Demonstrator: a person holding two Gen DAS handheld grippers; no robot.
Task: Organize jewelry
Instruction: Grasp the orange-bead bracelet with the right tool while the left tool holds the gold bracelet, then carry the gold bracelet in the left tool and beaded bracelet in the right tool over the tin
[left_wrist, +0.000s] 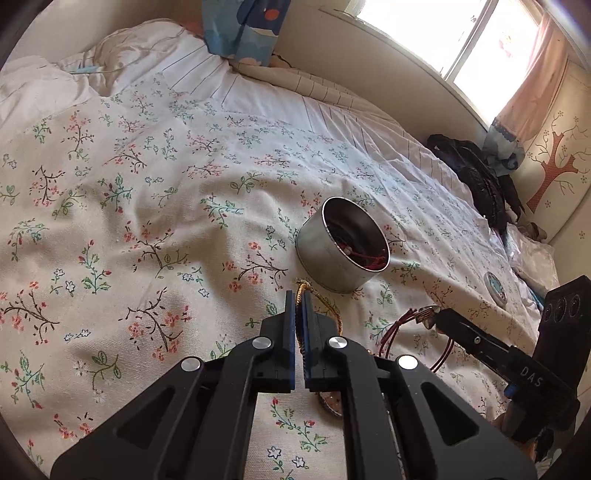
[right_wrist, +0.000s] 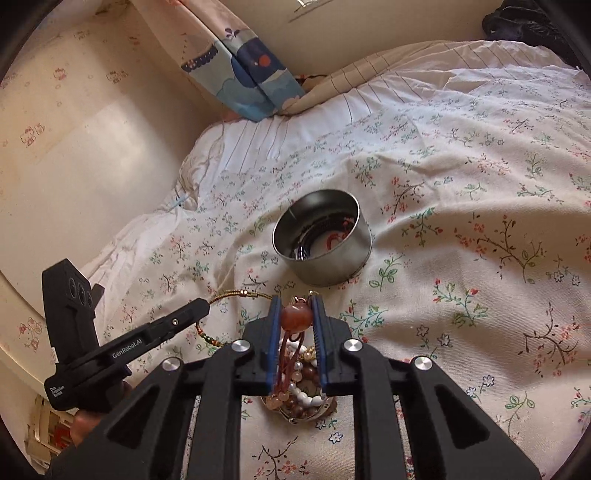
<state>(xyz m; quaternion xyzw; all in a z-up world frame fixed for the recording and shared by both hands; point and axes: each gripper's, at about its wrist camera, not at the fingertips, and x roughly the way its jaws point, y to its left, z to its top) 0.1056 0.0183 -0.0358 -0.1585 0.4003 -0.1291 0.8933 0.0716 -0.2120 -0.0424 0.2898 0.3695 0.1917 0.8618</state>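
Your left hand-held gripper (left_wrist: 300, 317) reads "GenRobot.AI" along its side in the right wrist view; your right hand-held gripper (right_wrist: 294, 317) shows "DAS" in the left wrist view. The left one is clamped nearly closed on a gold cord bracelet (right_wrist: 236, 294). The right one pinches an amber bead (right_wrist: 294, 317) on a brown cord, above a heap of beaded jewelry (right_wrist: 299, 398) on the floral bedspread (right_wrist: 461, 229). Just beyond both stands an open metal tin (right_wrist: 321, 238) already holding bracelets. A small round lid (left_wrist: 494, 287) lies to the tin's right. Dark clothing (left_wrist: 476, 177) sits by the wall.
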